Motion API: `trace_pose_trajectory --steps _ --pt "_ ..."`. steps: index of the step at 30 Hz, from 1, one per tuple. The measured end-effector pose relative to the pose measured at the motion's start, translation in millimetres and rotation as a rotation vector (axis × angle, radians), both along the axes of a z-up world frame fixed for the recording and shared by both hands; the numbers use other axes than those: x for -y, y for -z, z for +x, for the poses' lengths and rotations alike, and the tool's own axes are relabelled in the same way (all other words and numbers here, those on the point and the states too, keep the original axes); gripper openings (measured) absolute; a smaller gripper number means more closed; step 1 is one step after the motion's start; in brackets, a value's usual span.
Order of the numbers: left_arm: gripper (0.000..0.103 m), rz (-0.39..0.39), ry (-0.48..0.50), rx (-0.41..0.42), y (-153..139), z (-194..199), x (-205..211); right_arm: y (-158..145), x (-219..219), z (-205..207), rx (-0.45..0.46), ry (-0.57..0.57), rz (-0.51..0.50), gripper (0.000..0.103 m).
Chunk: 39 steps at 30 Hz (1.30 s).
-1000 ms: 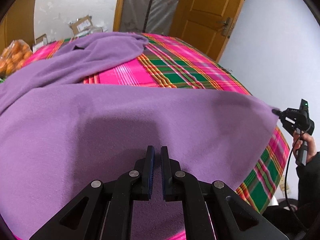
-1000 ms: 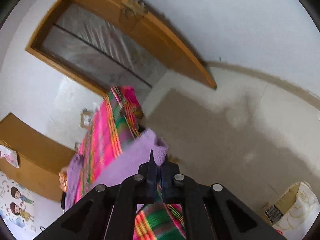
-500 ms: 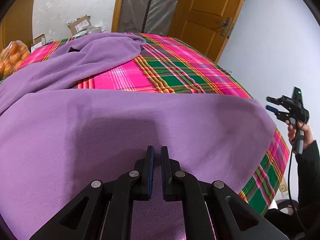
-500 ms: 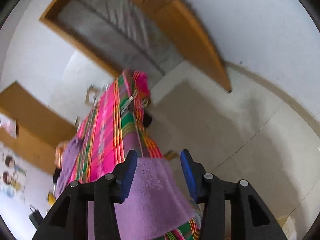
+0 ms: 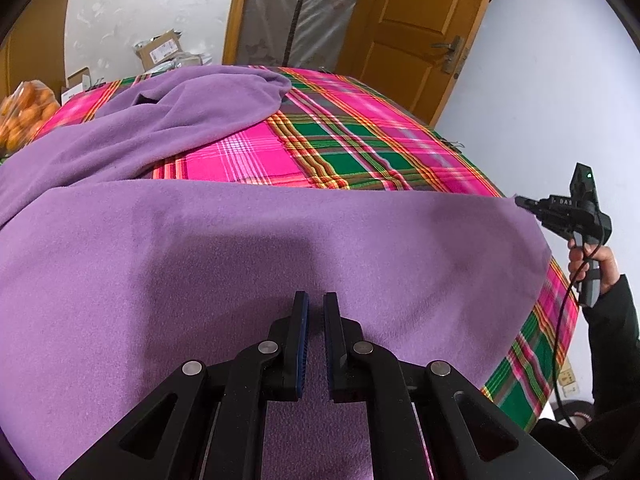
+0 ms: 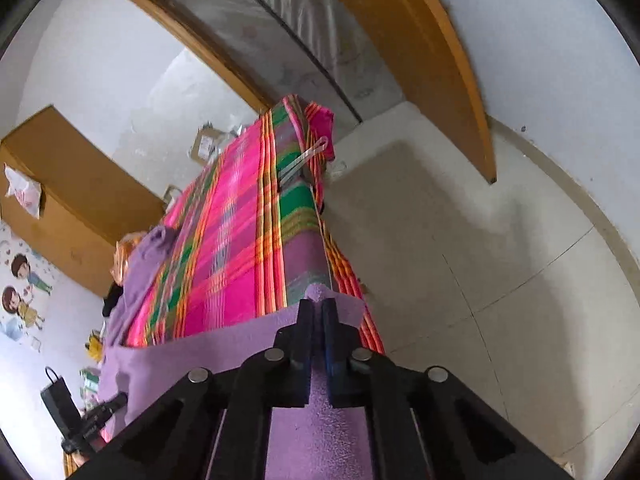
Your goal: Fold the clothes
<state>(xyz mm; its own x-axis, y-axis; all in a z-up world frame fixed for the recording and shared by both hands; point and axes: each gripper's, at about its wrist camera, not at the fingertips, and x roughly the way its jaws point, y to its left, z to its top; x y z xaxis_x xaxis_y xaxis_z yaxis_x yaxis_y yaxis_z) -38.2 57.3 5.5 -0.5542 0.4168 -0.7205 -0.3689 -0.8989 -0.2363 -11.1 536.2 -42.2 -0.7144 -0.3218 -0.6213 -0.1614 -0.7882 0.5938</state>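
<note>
A purple fleece garment [image 5: 280,248] lies spread over a bed covered in pink-and-green plaid cloth [image 5: 360,140]. Part of it is bunched toward the far left. My left gripper [image 5: 316,300] is shut on the garment's near edge, with purple cloth between the blue pads. My right gripper [image 5: 524,203], held by a hand [image 5: 592,256], pinches the garment's right corner. In the right wrist view the right gripper [image 6: 316,304] is shut on that purple corner [image 6: 320,292], just off the bed's edge. The left gripper [image 6: 120,398] shows at the lower left.
A wooden door [image 5: 416,20] stands behind the bed, beside a doorway hung with grey sheeting. Cardboard boxes [image 5: 160,46] sit on the floor beyond the far edge. A bag of oranges [image 5: 24,116] rests at the far left. Tiled floor [image 6: 480,260] lies right of the bed.
The right gripper opened and dropped the corner half a second ago, and has now shut on it again. The left gripper stayed shut on the near edge.
</note>
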Motion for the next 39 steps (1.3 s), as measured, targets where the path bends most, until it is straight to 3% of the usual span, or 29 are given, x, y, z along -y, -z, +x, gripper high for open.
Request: trace_pose_trajectory --steps 7,13,19,25,29,39 --pt "0.007 0.011 0.001 0.002 -0.4 3.8 3.4 6.5 -2.7 -9.5 0.051 0.076 0.028 0.011" --pt "0.007 0.024 -0.006 0.002 -0.6 7.4 8.7 -19.9 5.6 30.3 -0.05 0.107 0.078 0.016" --pt "0.007 0.014 0.044 -0.003 -0.4 13.7 -6.3 -25.5 78.2 41.6 -0.08 -0.082 0.138 0.016" --pt "0.007 0.015 0.076 -0.008 -0.3 27.1 -11.6 -29.3 176.8 33.8 -0.116 -0.29 0.293 0.016" --pt "0.007 0.034 0.076 -0.005 0.8 36.1 -7.1 -14.9 217.1 31.9 -0.077 -0.384 0.361 0.017" --pt "0.007 0.04 0.078 -0.018 0.6 53.7 -0.1 -13.1 210.1 104.4 -0.11 -0.464 0.568 0.022"
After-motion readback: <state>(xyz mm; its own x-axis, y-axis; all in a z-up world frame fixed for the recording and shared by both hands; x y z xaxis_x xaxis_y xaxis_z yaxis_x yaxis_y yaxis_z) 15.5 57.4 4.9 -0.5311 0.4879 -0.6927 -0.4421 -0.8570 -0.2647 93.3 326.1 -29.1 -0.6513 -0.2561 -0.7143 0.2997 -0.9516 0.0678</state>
